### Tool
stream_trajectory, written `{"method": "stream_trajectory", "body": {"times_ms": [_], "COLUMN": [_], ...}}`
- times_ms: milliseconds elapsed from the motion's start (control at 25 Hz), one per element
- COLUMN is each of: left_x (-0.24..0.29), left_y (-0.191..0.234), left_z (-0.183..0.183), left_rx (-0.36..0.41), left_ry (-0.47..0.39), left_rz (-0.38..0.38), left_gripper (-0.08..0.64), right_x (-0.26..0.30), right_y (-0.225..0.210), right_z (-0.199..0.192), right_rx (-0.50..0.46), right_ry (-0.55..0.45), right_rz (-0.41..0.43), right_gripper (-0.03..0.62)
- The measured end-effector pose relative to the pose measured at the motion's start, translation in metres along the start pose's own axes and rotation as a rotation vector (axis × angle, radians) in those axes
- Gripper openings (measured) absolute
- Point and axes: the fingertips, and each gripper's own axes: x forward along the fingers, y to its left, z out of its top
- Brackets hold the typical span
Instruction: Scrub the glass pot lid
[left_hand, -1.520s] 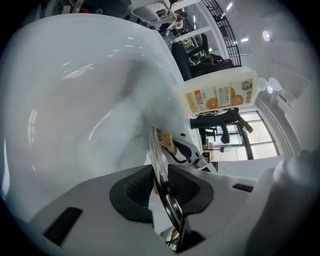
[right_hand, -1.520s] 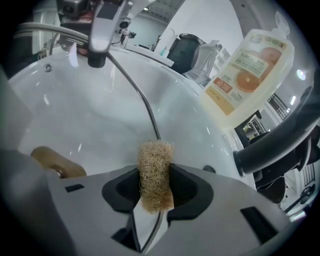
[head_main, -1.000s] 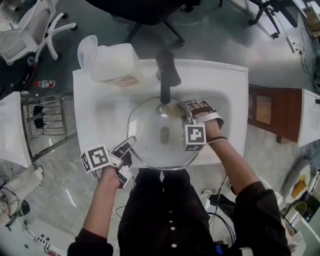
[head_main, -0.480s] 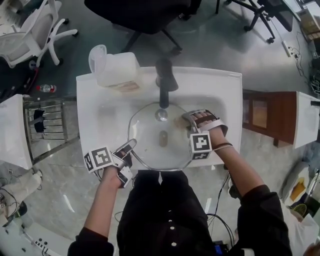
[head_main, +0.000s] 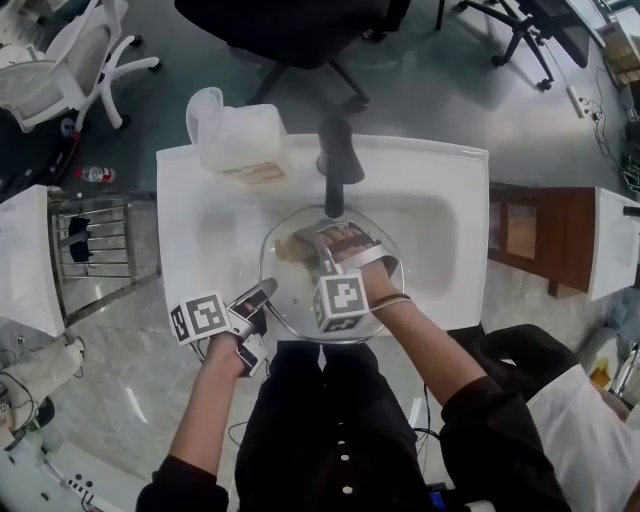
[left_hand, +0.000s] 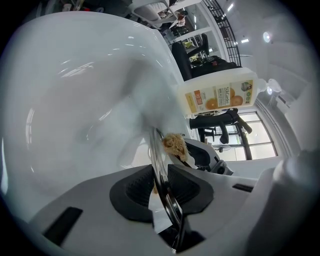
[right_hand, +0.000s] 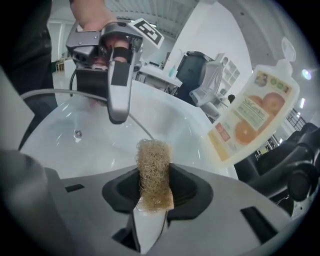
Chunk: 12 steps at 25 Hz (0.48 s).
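The round glass pot lid (head_main: 292, 300) lies over the white sink basin (head_main: 440, 230). My left gripper (head_main: 262, 292) is shut on the lid's near-left metal rim (left_hand: 158, 160), which runs edge-on between the ribbed pads (left_hand: 136, 189). My right gripper (head_main: 318, 243) reaches over the lid's middle, shut on a tan fibrous scrub pad (right_hand: 152, 172). The pad (head_main: 288, 247) rests on the glass toward the lid's far-left part. In the right gripper view the lid's rim (right_hand: 55, 91) arcs below the left gripper's fingers (right_hand: 119, 95). The lid's knob is hidden under my right hand.
A black faucet (head_main: 335, 160) rises at the basin's far edge, just beyond the lid. A white detergent bottle with orange label (head_main: 235, 135) (right_hand: 250, 120) stands on the far-left counter. A metal rack (head_main: 90, 240) is left of the sink, a brown cabinet (head_main: 540, 235) right.
My right gripper has swept leftward with the scrub pad, from the lid's right edge to its middle and far-left part. The left gripper has kept its hold on the rim.
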Motion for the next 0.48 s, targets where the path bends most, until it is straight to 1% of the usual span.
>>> {"method": "stream_trajectory", "body": {"times_ms": [120,320,480], "left_x": [0.001,0.001,0.002], "left_y": [-0.001,-0.001,0.000], "left_z": [0.000,0.000,0.000], "left_rx": [-0.001,0.017,0.027], "left_ry": [0.003,0.019,0.027], "left_rz": [-0.006,-0.009,-0.006], "left_gripper": [0.103,0.104,0.107], "right_x": [0.015,0.022,0.018], "right_y": [0.007,0.013,0.020], "right_z": [0.010,0.010,0.008], "right_rx": [0.021,0.072,0.026], "right_ry": [-0.020,-0.050,-0.078], "right_rz": [-0.015,-0.033,-0.012], "right_gripper": [0.147,0.147,0.146]}}
